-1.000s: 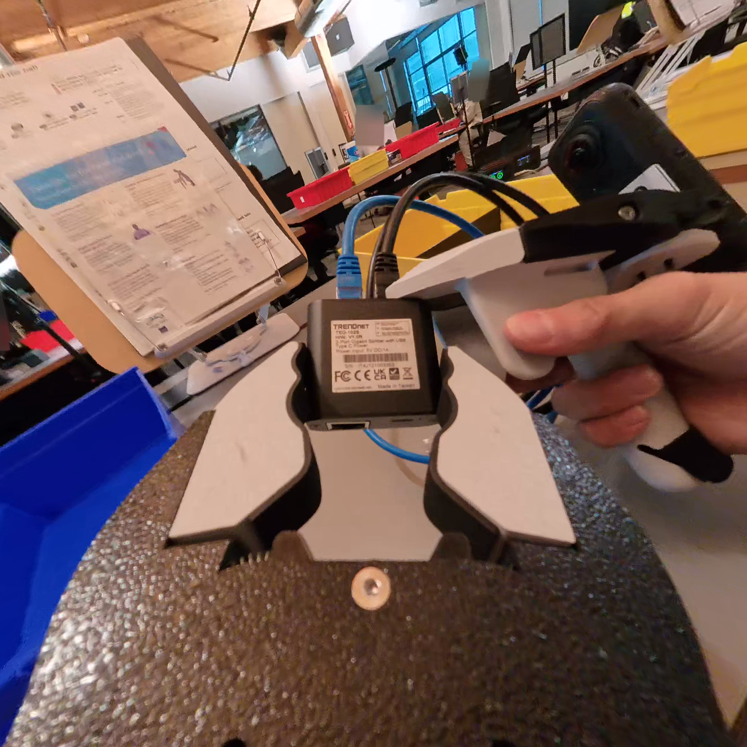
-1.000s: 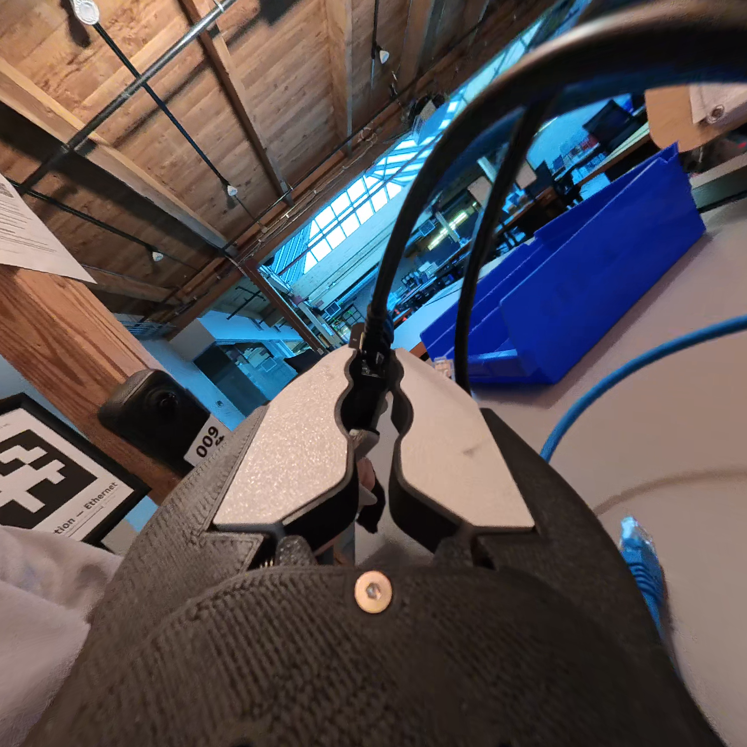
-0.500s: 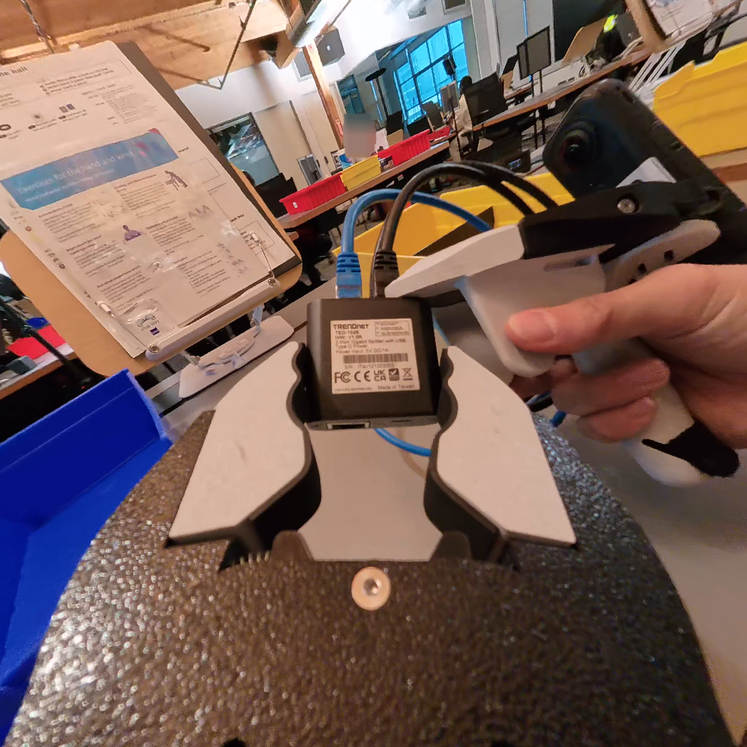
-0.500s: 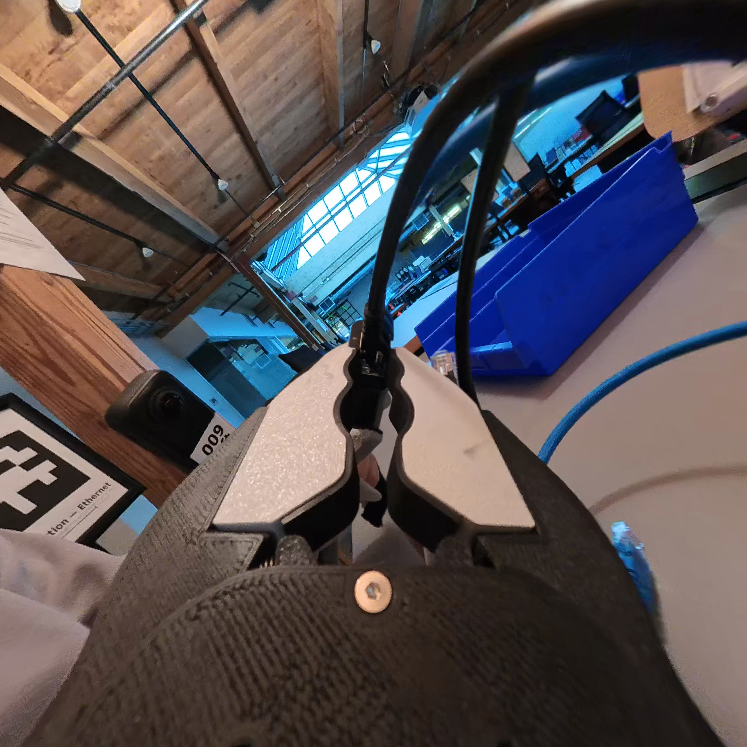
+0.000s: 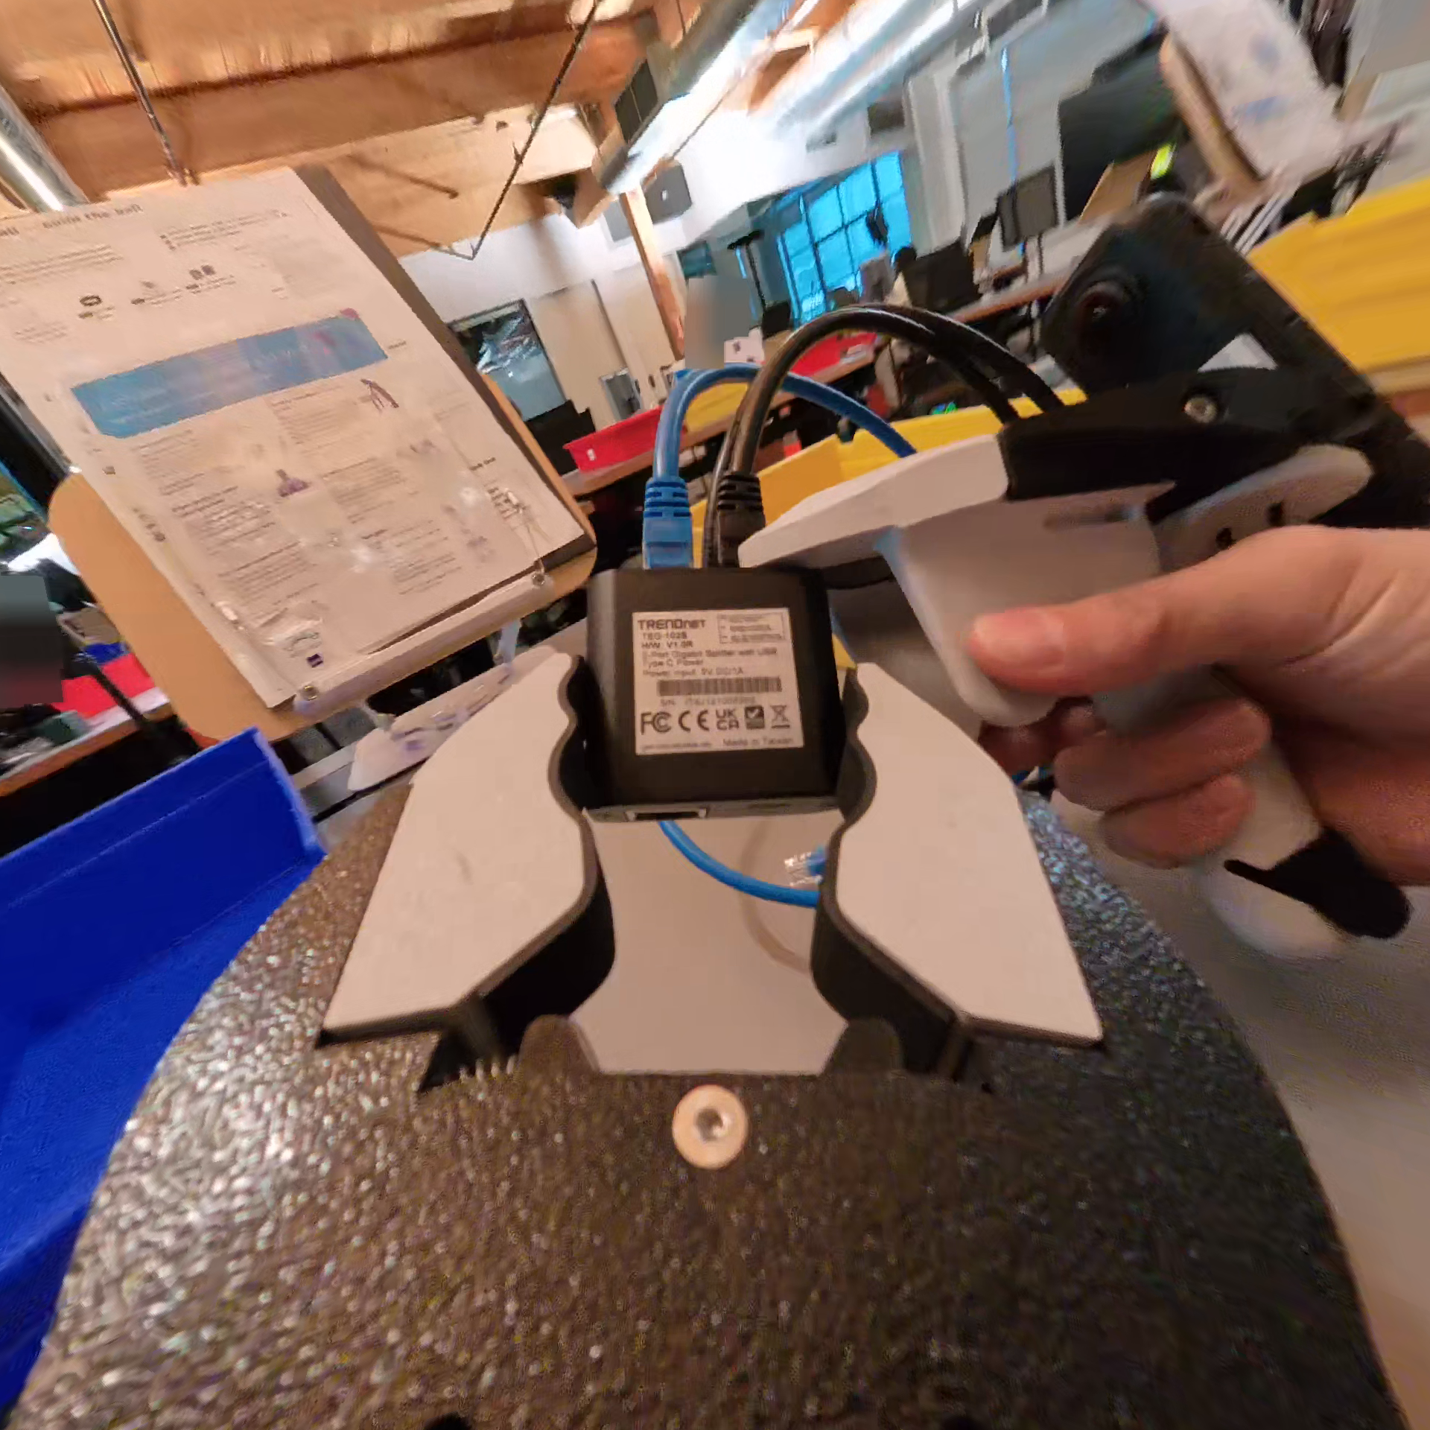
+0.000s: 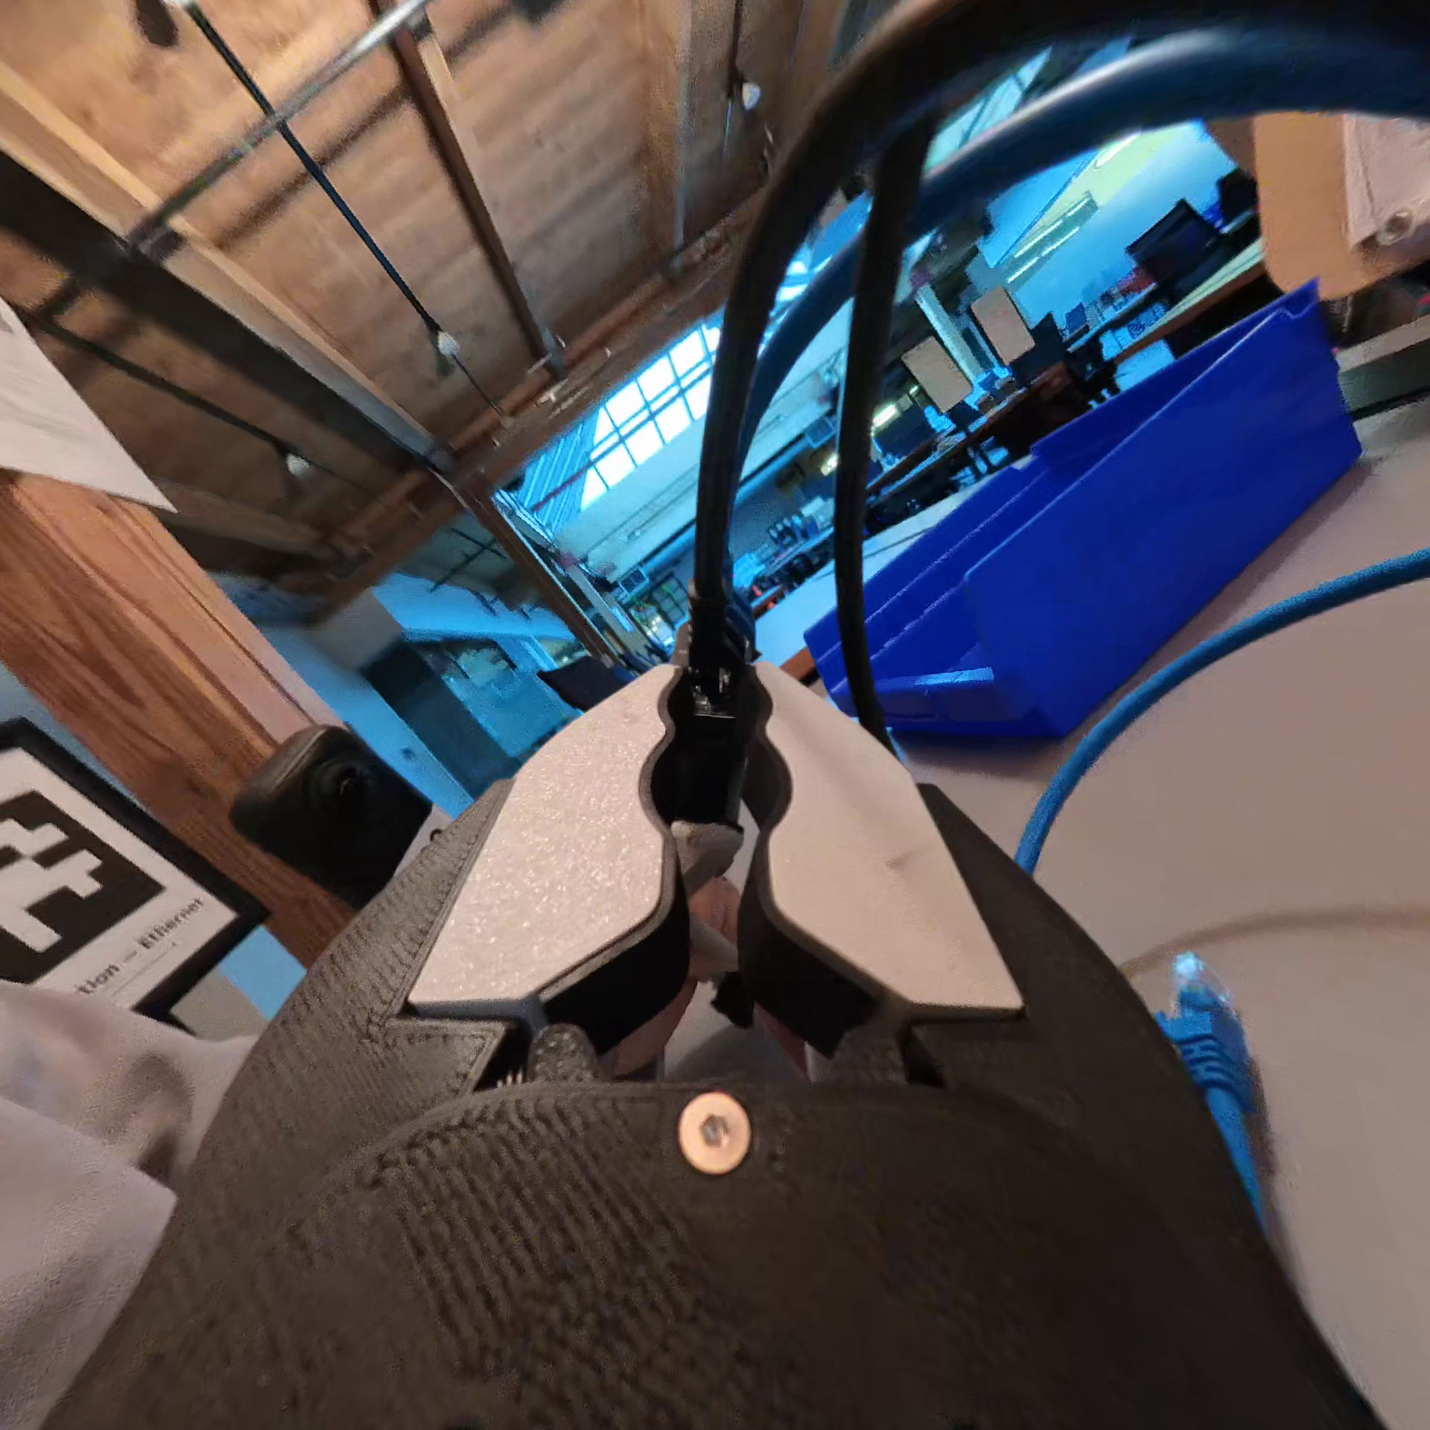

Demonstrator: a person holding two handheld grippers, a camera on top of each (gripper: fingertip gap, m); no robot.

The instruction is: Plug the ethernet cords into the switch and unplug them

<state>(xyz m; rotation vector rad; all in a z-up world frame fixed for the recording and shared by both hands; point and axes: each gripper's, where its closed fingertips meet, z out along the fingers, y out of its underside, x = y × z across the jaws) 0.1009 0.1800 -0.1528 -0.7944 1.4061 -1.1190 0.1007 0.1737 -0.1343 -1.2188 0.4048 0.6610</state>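
My left gripper (image 5: 716,681) is shut on the small black switch (image 5: 712,611), label side up, held above the table. A blue ethernet cord (image 5: 665,518) is plugged into the switch's far side. The black cord's plug (image 5: 735,511) stands right beside it at the same side. The right gripper's grey finger (image 5: 874,518) partly hides where it meets the switch. My right gripper (image 6: 712,689) is shut on that black plug (image 6: 708,735). A loose blue plug (image 6: 1207,1037) lies on the table; it also shows in the left wrist view (image 5: 805,863).
A blue bin (image 5: 116,928) is at the left, also in the right wrist view (image 6: 1122,603). A tilted document stand (image 5: 271,464) is behind the bin. Yellow bins (image 5: 1354,271) stand at the back right. A hand (image 5: 1238,696) holds the right gripper. A wooden post (image 6: 100,619) is on the left. Less than 4 cm separates the two grippers' tips.
Both grippers have shifted a little together, and the background has slid with some blur. The holds on the switch and the black plug are unchanged.
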